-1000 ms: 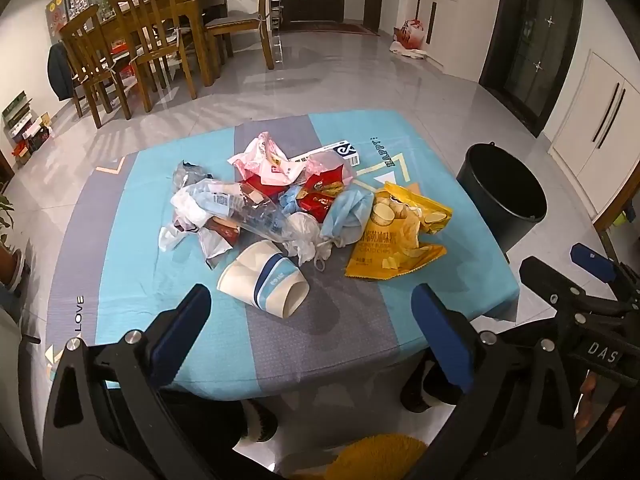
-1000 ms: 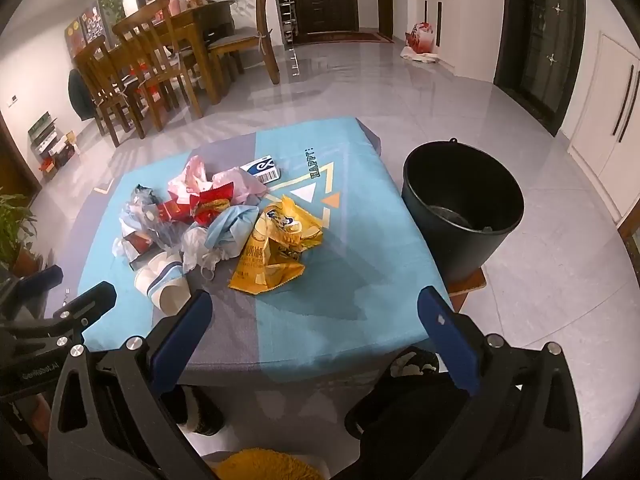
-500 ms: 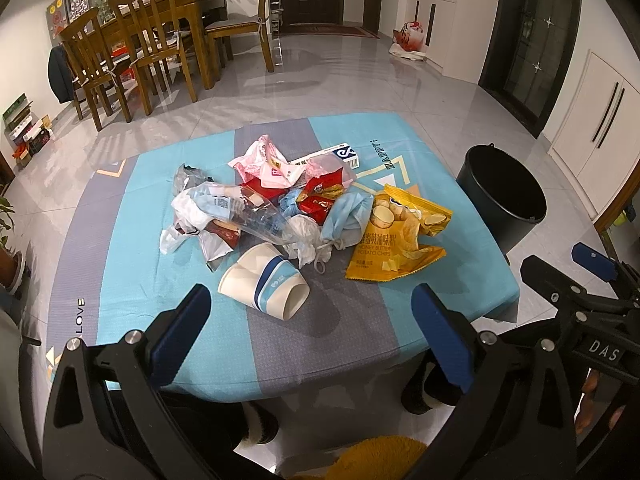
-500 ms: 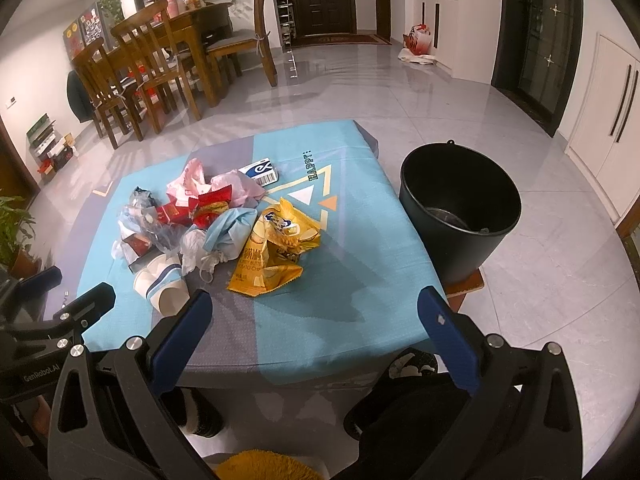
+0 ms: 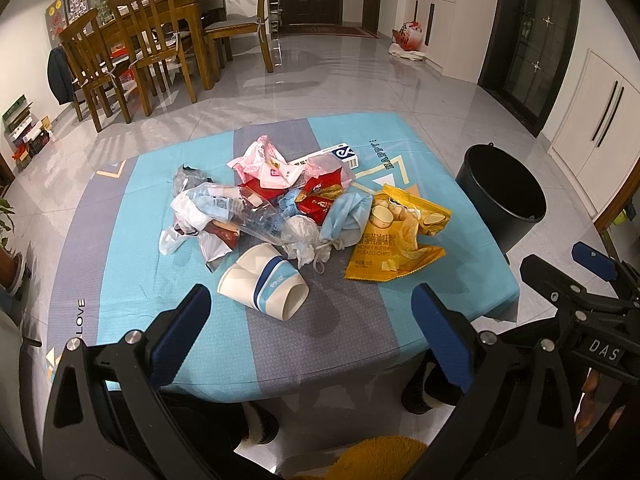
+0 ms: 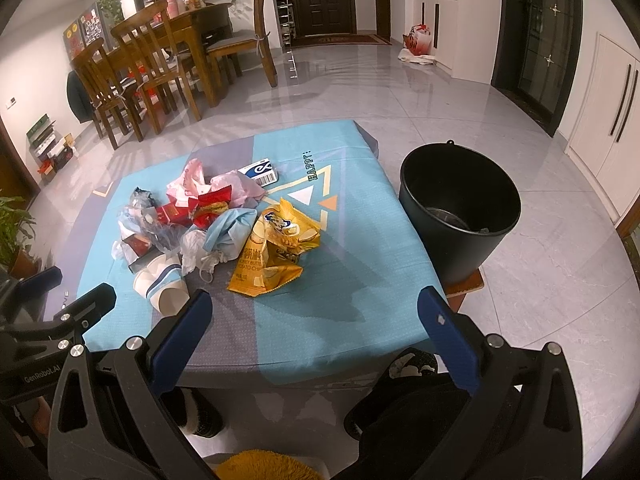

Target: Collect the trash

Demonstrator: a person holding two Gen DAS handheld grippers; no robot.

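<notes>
- A heap of trash (image 5: pixel 280 204) is seen in the middle of the surface (image 5: pixel 132 280), which is covered by a blue and grey cloth.
- At the near edge of the heap, a paper cup (image 5: pixel 264 282) with a blue band is laid on its side, its mouth turned to the near right.
- Just to the right of the cup, a yellow potato chip bag (image 5: pixel 394 236) is spread open and flat; a crumpled blue face mask (image 5: pixel 346 216) is touching its left side.
- Behind these, red snack wrappers (image 5: pixel 320 196), a pink wrapper (image 5: pixel 266 162), clear plastic (image 5: pixel 248 216) and white crumpled tissue (image 5: pixel 302 236) are piled together.
- At the far side of the heap, a white and blue box (image 5: pixel 340 156) is lying flat.
- A black bucket (image 6: pixel 460 208) is placed on the floor just beside the right edge of the surface.
- The left tongs (image 5: pixel 308 334) are held wide open above the near edge of the surface, with nothing between them and the cup just beyond.
- The right tongs (image 6: pixel 316 338) are likewise spread wide and unloaded, near the right front corner of the surface.
- A wooden dining table with chairs (image 5: pixel 132 56) is seen far off at the left.
</notes>
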